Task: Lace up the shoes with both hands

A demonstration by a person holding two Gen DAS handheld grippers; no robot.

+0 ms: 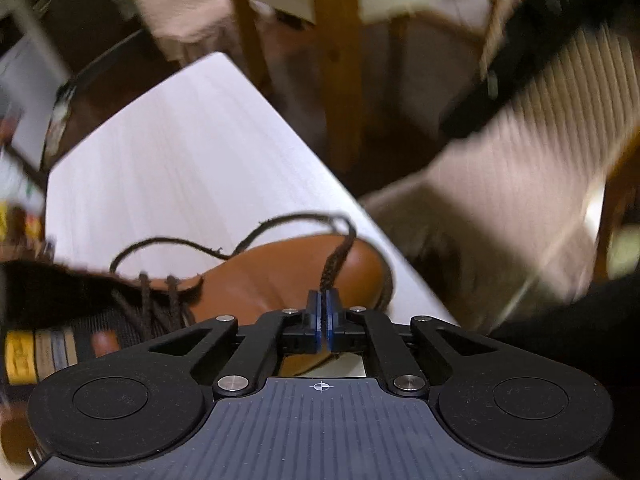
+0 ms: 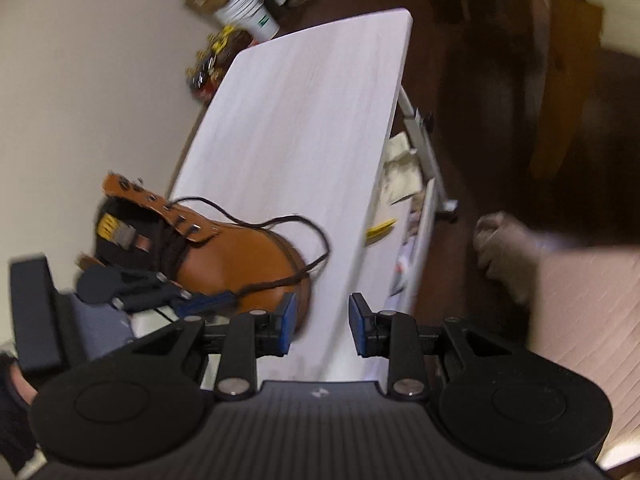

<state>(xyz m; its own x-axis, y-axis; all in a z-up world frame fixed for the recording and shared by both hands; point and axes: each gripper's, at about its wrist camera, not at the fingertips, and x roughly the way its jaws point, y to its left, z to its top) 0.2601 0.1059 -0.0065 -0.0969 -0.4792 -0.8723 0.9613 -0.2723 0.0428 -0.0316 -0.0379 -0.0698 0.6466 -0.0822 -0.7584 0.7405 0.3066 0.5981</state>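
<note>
Left tool [image 1: 324, 312] clamped on dark brown braided lace [image 1: 334, 264] over tan leather boot [image 1: 288, 276] on pale wood-grain tabletop [image 1: 180, 152], right tool [image 2: 322, 326] agape, empty; risk: thin lace slipping from pads under pull, or boot dragged off near edge.

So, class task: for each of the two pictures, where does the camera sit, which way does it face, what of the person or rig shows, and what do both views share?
Left wrist view: sits on the left tool, looking steeply down at the brown boot; its pads are shut on the dark lace.
Right wrist view: sits on the right tool, open, facing down over the white table; the left tool shows too, and a dark sleeve at the lower left.
Shared: boot, lace, table.
</note>
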